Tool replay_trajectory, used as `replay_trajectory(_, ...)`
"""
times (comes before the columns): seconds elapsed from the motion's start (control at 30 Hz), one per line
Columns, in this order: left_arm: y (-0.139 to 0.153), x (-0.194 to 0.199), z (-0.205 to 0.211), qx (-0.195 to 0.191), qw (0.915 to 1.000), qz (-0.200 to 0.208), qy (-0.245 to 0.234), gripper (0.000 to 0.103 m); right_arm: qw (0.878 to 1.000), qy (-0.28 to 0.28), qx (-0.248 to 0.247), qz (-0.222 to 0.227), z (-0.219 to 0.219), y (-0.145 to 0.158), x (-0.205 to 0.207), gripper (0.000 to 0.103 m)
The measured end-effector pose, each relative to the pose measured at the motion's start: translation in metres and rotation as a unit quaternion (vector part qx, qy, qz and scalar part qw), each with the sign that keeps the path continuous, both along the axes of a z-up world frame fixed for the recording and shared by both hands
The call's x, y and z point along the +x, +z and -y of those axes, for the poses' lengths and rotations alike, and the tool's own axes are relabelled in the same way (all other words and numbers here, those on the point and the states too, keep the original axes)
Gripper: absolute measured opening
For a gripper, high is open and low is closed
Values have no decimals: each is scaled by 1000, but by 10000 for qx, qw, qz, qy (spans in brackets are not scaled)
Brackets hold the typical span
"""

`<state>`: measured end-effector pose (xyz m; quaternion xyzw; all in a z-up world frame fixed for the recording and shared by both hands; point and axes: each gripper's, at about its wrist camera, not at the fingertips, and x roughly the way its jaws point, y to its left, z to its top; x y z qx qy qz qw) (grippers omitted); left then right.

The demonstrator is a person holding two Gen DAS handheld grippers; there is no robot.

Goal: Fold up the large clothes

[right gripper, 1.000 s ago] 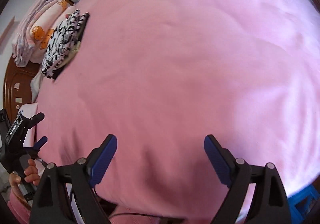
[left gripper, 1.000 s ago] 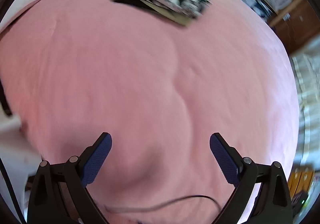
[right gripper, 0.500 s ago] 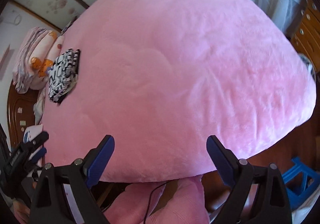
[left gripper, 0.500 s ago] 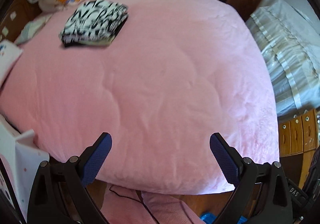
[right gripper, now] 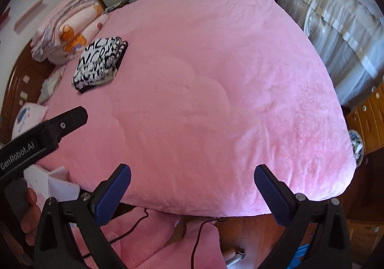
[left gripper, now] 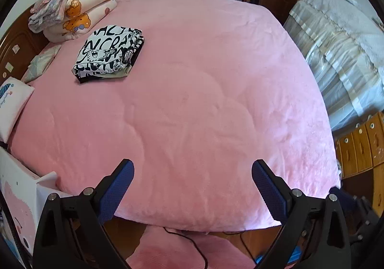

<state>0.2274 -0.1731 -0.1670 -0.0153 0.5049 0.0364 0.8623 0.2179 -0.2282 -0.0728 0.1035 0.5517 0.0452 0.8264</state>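
A folded black-and-white patterned garment lies on the far left of a pink plush bed cover. My left gripper hangs open above the bed's near edge, nothing between its blue pads. My right gripper is also well back from the garment, its jaws still opening wide and empty. In the right wrist view the left gripper's black body shows at the left, with a hand on its handle.
Stacked folded quilts sit at the bed's far left corner, a pillow at the left edge. A white-covered bed and wooden drawers stand to the right. A pink garment and a cable lie below the near edge.
Both grippers have lifted and pulled back from the bed cover, so the whole bed is in view. The right jaws have spread slightly wider. The left gripper has rolled.
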Motion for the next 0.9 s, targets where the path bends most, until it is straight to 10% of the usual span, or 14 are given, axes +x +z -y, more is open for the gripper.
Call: replay_trajectory(0.9, -1, -16, -37, 267, 9996, 24, 76, 103, 9995, -259, -123, 108, -20, 8, 0, 103)
